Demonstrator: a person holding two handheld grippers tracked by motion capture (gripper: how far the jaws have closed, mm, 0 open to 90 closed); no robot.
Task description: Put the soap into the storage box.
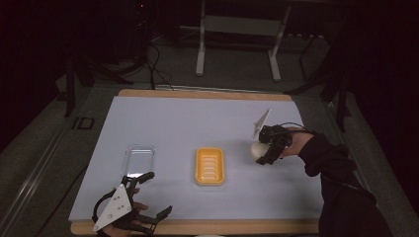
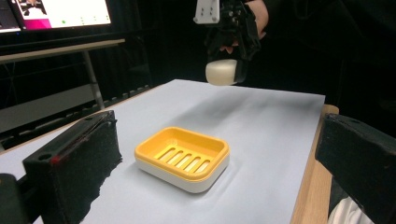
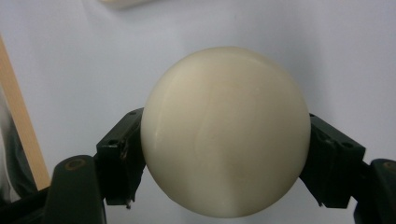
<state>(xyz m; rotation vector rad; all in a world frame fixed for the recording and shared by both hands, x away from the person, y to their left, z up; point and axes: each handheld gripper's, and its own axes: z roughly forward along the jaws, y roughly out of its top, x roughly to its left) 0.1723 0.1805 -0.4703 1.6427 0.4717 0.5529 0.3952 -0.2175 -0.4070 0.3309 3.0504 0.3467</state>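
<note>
Pale table (image 1: 163, 118); my right gripper (image 1: 264, 149) clamps soap (image 1: 257, 149), yellow dish (image 1: 210, 166) off toward left gripper (image 1: 148, 195), spread empty.

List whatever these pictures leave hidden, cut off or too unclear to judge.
- Underside of the soap bar: in the right gripper view its own bulk hides it, and the right tool hides part of it in the high view.
- Clear lid: high view, dim and transparent; whether anything lies in it cannot be told.
- Soap dish: right gripper view, cut off by the top edge.
- Left tool jaws' inner faces: left gripper view, cut by the frame edges.
</note>
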